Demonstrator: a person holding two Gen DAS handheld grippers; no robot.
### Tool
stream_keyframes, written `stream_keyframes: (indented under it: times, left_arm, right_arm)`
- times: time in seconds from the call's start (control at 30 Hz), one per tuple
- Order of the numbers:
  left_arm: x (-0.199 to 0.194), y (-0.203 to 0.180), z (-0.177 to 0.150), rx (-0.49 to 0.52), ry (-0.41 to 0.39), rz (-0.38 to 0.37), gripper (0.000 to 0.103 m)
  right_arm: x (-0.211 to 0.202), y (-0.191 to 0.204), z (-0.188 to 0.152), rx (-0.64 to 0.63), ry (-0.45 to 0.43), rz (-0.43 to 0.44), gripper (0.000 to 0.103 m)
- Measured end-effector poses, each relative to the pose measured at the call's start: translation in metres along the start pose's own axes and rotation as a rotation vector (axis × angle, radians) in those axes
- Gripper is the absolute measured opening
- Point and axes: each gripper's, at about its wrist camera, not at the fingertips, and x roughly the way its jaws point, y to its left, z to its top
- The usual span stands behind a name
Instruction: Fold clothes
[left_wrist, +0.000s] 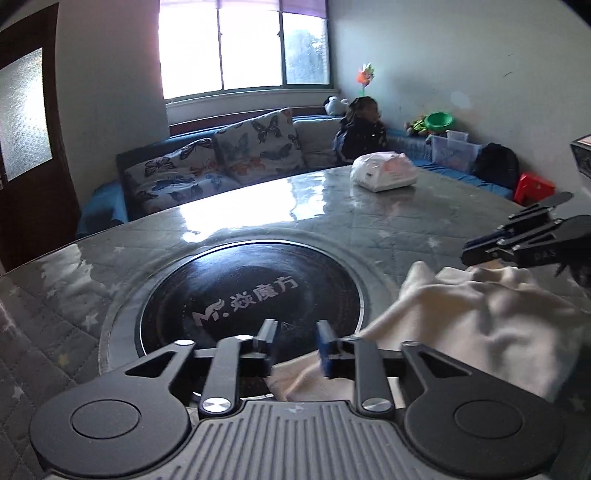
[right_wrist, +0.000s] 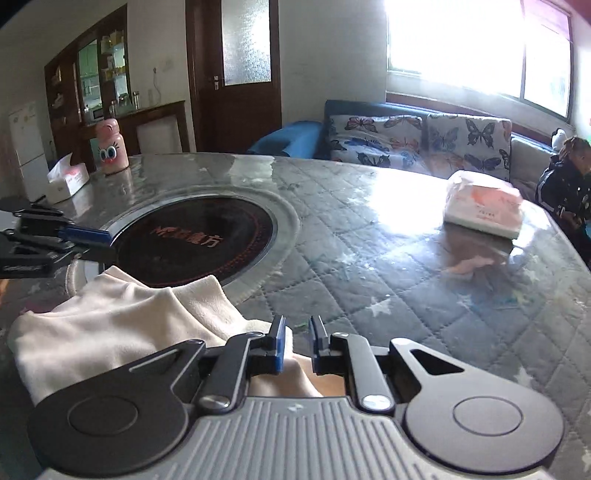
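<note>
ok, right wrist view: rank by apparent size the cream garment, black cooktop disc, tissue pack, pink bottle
1. cream garment, though it lies nearest the camera, so inflated
2. black cooktop disc, close to the garment, so order unsure
3. tissue pack
4. pink bottle, farthest away

The left hand-held gripper (left_wrist: 293, 345), black with blue pads on its fingers (left_wrist: 324, 347), points forward and low, its jaws parted with a clear gap between them. The right hand-held gripper (right_wrist: 297, 341), of the same black build, also sits low with its jaws apart, the gap narrower. Seen from the left wrist view, the right one reaches in from the right edge, fingers aimed leftward.
</note>
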Motion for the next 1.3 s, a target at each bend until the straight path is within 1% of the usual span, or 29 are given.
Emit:
stream_keyframes:
  times: [0.1, 0.13, 0.2, 0.3, 0.37, 0.43, 0.5, 0.57, 0.6, 0.63, 0.67, 0.8, 0.83, 0.87, 0.93, 0.97, 1.03, 1.07, 1.1, 1.2, 1.23, 1.3]
  left_arm:
    - [0.002, -0.008, -0.007, 0.03, 0.032, -0.011, 0.041]
    - [0.005, -0.01, -0.01, 0.037, 0.044, -0.009, 0.041]
    - [0.011, -0.014, -0.013, 0.043, 0.06, -0.002, 0.041]
    - [0.014, -0.016, -0.015, 0.052, 0.062, -0.004, 0.041]
    - [0.016, -0.016, -0.016, 0.054, 0.068, -0.012, 0.033]
    - [0.018, -0.016, -0.016, 0.055, 0.07, -0.01, 0.012]
    - [0.017, -0.018, -0.015, 0.06, 0.056, 0.016, 0.005]
    - [0.011, -0.022, -0.011, 0.073, 0.026, 0.053, 0.004]
    - [0.008, -0.024, -0.009, 0.083, 0.012, 0.08, 0.004]
    - [0.006, -0.025, -0.008, 0.091, 0.004, 0.11, 0.004]
    - [0.007, -0.025, -0.008, 0.094, 0.004, 0.132, 0.004]
    - [0.02, -0.025, -0.017, 0.087, 0.06, 0.147, 0.005]
    - [0.019, -0.024, -0.017, 0.075, 0.062, 0.145, 0.009]
    - [0.018, -0.022, -0.015, 0.056, 0.058, 0.142, 0.01]
    - [0.011, -0.019, -0.006, 0.011, 0.036, 0.121, 0.014]
    - [0.008, -0.017, -0.001, -0.012, 0.025, 0.11, 0.014]
    - [0.002, -0.018, 0.01, -0.066, -0.001, 0.024, 0.018]
    - [0.002, -0.021, 0.015, -0.085, -0.007, -0.024, 0.018]
    - [0.002, -0.025, 0.019, -0.099, -0.01, -0.07, 0.018]
    - [0.015, -0.042, 0.025, -0.108, 0.009, -0.173, 0.018]
    - [0.022, -0.047, 0.026, -0.114, 0.027, -0.202, 0.018]
    - [0.037, -0.055, 0.028, -0.121, 0.056, -0.228, 0.018]
  right_arm:
    - [-0.011, -0.001, -0.002, -0.004, 0.0, 0.023, 0.025]
    - [-0.015, 0.001, -0.002, -0.007, 0.001, 0.028, 0.027]
    - [-0.016, 0.004, -0.004, -0.001, 0.009, 0.034, 0.027]
    - [-0.018, 0.007, -0.008, 0.01, 0.013, 0.038, 0.027]
    - [-0.017, 0.007, -0.01, 0.016, 0.015, 0.039, 0.027]
    - [-0.016, 0.007, -0.012, 0.018, 0.017, 0.038, 0.028]
    - [-0.014, 0.009, -0.014, 0.013, 0.017, 0.031, 0.028]
    - [-0.014, 0.011, -0.015, -0.001, 0.009, 0.02, 0.028]
    - [-0.014, 0.013, -0.015, -0.008, 0.004, 0.014, 0.03]
    - [-0.015, 0.014, -0.016, -0.016, -0.001, 0.008, 0.035]
    - [-0.015, 0.015, -0.016, -0.023, -0.005, 0.003, 0.037]
    - [-0.007, 0.02, -0.023, -0.044, 0.016, -0.025, 0.037]
    - [-0.008, 0.021, -0.023, -0.044, 0.012, -0.026, 0.037]
    - [-0.011, 0.022, -0.02, -0.041, -0.003, -0.02, 0.037]
    - [-0.016, 0.026, -0.013, -0.037, -0.032, -0.001, 0.036]
    - [-0.018, 0.028, -0.009, -0.038, -0.045, 0.011, 0.036]
    - [-0.014, 0.031, -0.001, -0.033, -0.045, 0.048, 0.033]
    - [-0.009, 0.033, 0.002, -0.028, -0.031, 0.068, 0.028]
    - [-0.002, 0.035, 0.003, -0.029, -0.014, 0.075, 0.02]
    - [0.021, 0.041, 0.002, -0.025, 0.04, 0.065, 0.018]
    - [0.024, 0.041, 0.001, -0.023, 0.032, 0.067, 0.018]
    - [0.021, 0.041, 0.003, -0.024, 0.024, 0.067, 0.018]
